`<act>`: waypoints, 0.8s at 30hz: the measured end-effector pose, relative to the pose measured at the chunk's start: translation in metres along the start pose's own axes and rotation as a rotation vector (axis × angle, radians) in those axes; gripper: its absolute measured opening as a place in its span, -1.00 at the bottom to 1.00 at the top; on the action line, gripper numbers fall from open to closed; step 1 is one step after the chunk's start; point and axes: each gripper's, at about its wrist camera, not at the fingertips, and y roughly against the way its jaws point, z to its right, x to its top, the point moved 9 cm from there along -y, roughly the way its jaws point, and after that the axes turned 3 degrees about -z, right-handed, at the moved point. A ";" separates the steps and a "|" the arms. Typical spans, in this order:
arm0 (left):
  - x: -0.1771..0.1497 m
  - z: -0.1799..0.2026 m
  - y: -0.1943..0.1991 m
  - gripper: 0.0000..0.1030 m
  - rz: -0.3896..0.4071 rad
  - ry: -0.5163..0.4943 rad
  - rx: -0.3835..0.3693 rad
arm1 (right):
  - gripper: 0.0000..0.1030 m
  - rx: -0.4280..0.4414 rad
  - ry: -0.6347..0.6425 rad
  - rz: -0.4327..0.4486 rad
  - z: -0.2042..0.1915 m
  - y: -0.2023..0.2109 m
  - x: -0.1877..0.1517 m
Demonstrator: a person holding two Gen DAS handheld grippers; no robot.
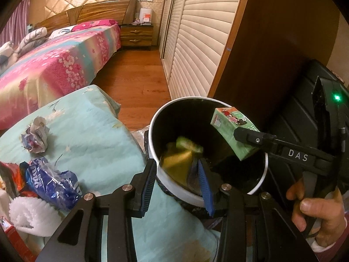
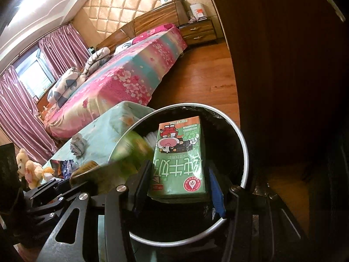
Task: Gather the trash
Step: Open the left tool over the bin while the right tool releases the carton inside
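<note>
The right tool (image 2: pixel 176 181) holds a green milk carton (image 2: pixel 181 161), its two pads set against the carton's long side faces. The carton's long axis runs forward along the fingers, its top end pointing ahead and down into the mouth of the trash bin (image 2: pixel 245 152). From the left wrist view the same carton (image 1: pixel 231 135) hangs just inside the bin's far rim, tilted, with black liner beneath it. So the relation that matters is simple: the bin's opening lies directly below and ahead of the right tool, and letting go looks enough to drop the carton in; I judge no further reach is needed.

The left tool (image 1: pixel 176 181) stands at a middling width with nothing pressed between its pads. A blurred yellow-green wrapper (image 1: pixel 183 155) sits just ahead of its fingertips, inside the bin (image 1: pixel 174 187); it looks to be falling free.

What remains lies to the left of the left tool on the cloth-covered desk (image 1: pixel 98 131): a blue packet (image 1: pixel 52 181) nearest, a crumpled paper ball (image 1: pixel 36 138) farther ahead. The left tool is the nearer one for both, and the right is occupied.
</note>
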 end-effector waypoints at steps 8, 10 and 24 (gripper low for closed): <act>-0.016 -0.006 0.021 0.15 0.042 0.015 0.012 | 0.31 -0.008 -0.013 0.031 -0.003 0.013 0.002; -0.029 -0.013 0.030 0.16 0.047 0.044 0.011 | 0.43 0.006 -0.008 0.040 -0.008 0.018 -0.003; -0.111 -0.068 0.106 0.22 0.096 0.182 0.093 | 0.75 0.126 0.092 0.057 -0.089 0.035 -0.055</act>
